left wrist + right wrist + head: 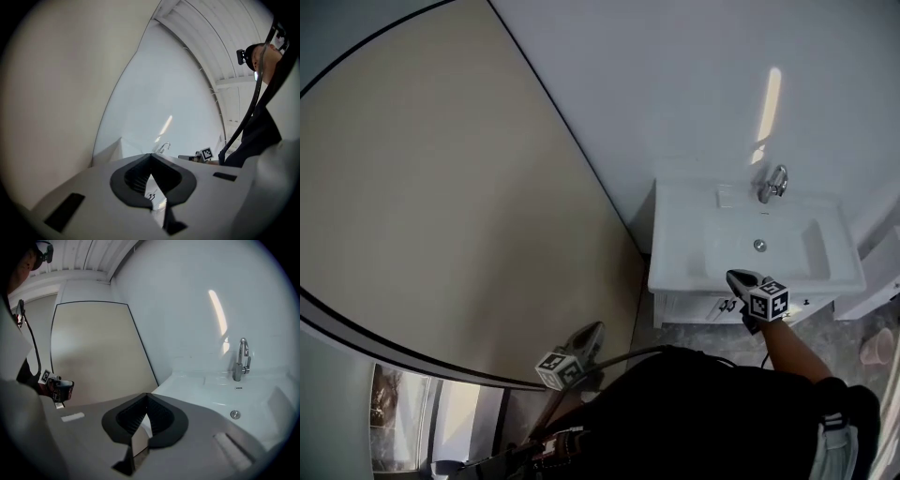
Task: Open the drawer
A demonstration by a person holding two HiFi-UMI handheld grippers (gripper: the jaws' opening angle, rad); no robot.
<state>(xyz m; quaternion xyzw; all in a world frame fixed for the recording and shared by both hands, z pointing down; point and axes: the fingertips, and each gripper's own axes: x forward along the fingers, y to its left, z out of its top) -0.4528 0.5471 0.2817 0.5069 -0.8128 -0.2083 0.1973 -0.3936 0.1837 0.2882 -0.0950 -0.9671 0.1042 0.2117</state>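
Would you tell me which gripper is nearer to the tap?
Right. The right gripper is at the basin's front edge, facing the tap; the left gripper is well off to the basin's left.

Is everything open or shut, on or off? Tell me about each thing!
drawer: shut, not pulled out yet.
faucet: off, no water running.
sink: empty, nothing in the basin.
left gripper: jaws together, holding nothing.
right gripper: jaws together, holding nothing.
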